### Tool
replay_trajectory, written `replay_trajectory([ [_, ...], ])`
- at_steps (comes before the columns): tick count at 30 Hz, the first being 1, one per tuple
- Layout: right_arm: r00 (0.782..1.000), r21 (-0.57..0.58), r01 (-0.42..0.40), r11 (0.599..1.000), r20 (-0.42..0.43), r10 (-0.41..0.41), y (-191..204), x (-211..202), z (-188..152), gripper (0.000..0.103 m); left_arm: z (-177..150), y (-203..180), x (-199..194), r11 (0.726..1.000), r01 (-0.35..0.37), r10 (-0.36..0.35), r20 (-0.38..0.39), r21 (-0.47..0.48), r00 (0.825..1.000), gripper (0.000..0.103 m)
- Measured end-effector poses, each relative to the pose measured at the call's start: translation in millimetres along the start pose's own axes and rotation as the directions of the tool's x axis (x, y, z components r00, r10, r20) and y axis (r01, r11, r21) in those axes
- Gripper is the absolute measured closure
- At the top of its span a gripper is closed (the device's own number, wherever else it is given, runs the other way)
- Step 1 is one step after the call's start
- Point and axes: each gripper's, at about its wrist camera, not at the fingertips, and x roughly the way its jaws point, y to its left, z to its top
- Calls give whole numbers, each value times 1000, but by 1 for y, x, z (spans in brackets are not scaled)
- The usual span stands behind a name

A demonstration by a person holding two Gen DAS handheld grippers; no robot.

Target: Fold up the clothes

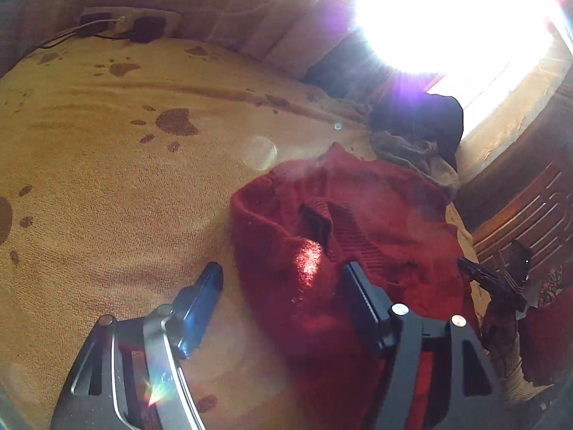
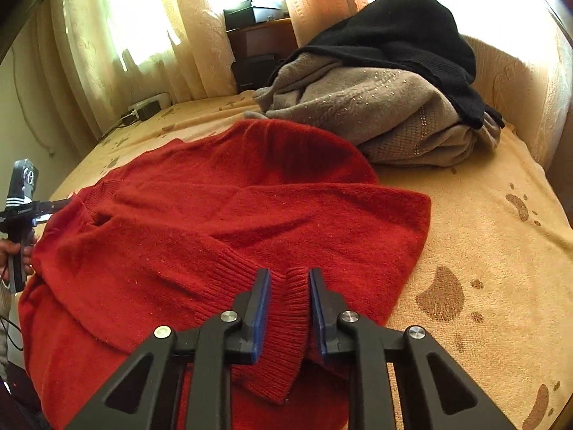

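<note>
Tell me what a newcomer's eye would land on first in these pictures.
The red sweater spread over the tan paw-print blanket dominates. Its ribbed cuff sits between the right tool fingers. Behind it a grey and black clothes pile sits against bright curtained windows.

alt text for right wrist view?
Right gripper closes around the ribbed cuff of a red sweater spread on a tan bedspread. Grey and black clothes are piled behind it.
</note>
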Motion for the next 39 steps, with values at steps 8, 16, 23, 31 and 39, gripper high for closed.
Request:
replay_trajectory([
  [8,1000,40,-17,999,-3,17,-1,9,2,79,2,0,5,999,-46,46,24,-18,999,91],
  [16,985,37,15,999,173,-21,2,-36,11,97,12,-14,-43,998,-70,70,230,-5,971,93],
  [23,972,60,78,995,216,-90,-4,-42,23,97,24,-22,-32,991,-132,119,260,30,958,93],
  [31,994,75,104,992,27,-106,-30,21,30,95,24,-4,13,962,-270,260,149,45,954,82],
  [39,966,135,131,982,207,-157,-40,-42,25,24,14,16,-40,928,-367,373,200,-67,906,23],
])
